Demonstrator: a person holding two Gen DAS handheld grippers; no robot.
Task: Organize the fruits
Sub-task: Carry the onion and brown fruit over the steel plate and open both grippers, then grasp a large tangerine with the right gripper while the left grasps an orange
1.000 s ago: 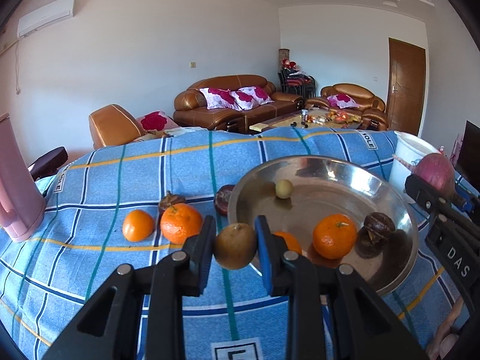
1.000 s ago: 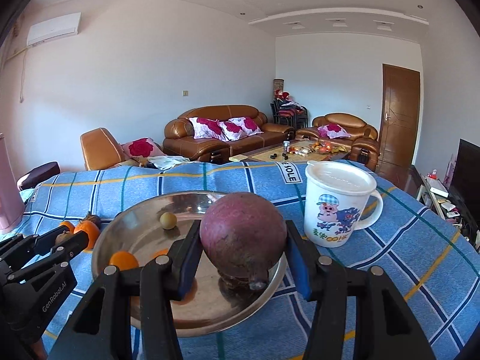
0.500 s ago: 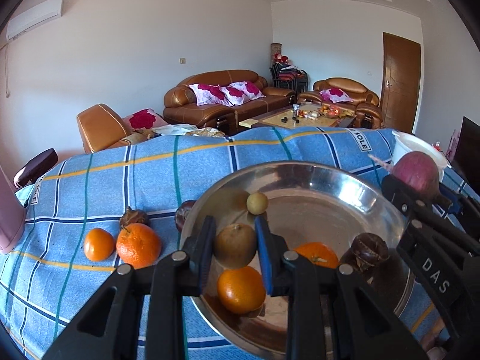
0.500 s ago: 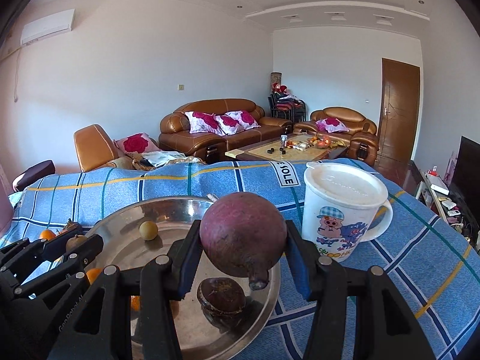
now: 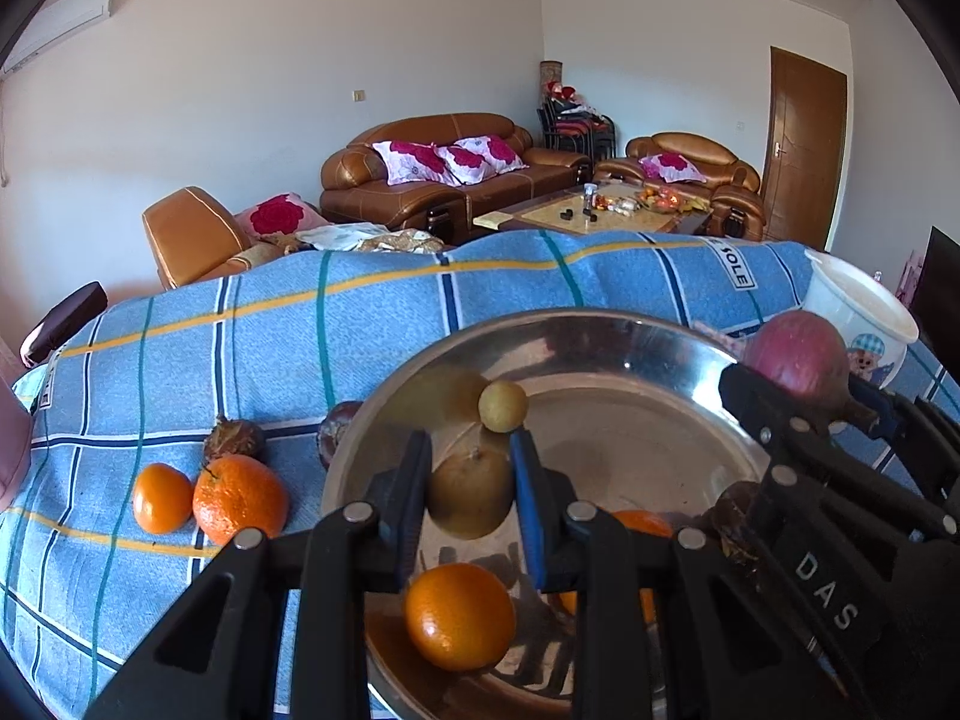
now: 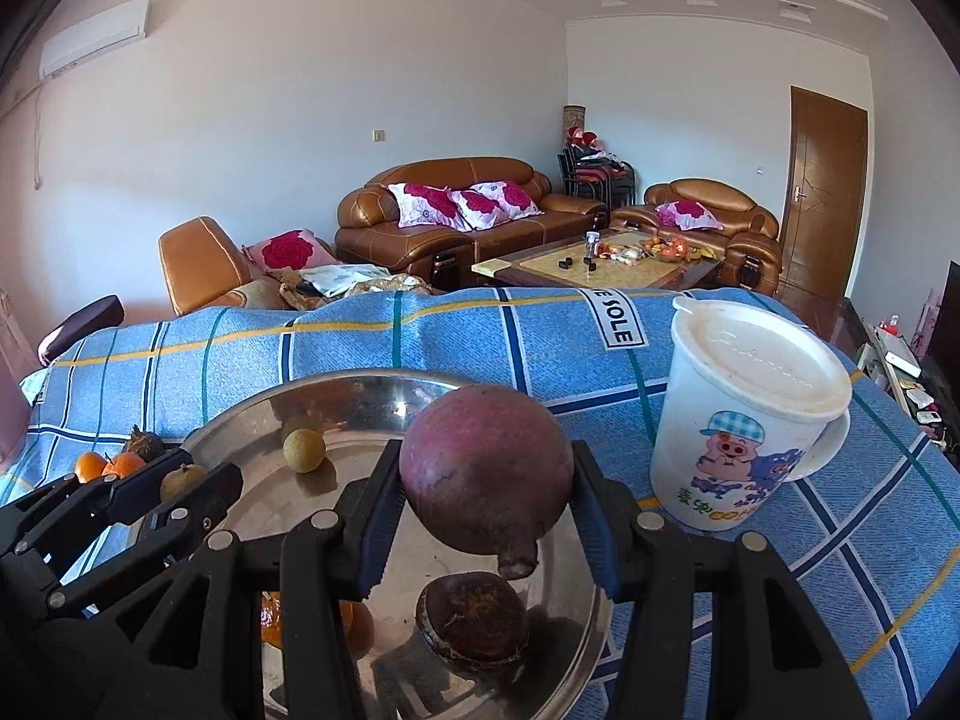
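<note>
1. Left gripper [image 5: 470, 495]: jaws clamp a small brownish-green round fruit [image 5: 471, 495] above the round steel tray [image 5: 690, 372].
2. Right gripper [image 6: 485, 507]: jaws clamp a large purple round fruit [image 6: 486, 471] over the same tray.

Before me lies a blue checked cloth [image 6: 456, 336]. On it, to my right, stands a white lidded mug [image 6: 747, 414] with a cartoon pig. Far off: brown sofas [image 6: 468, 210], a coffee table [image 6: 606, 261], a wooden door [image 6: 825, 192].
</note>
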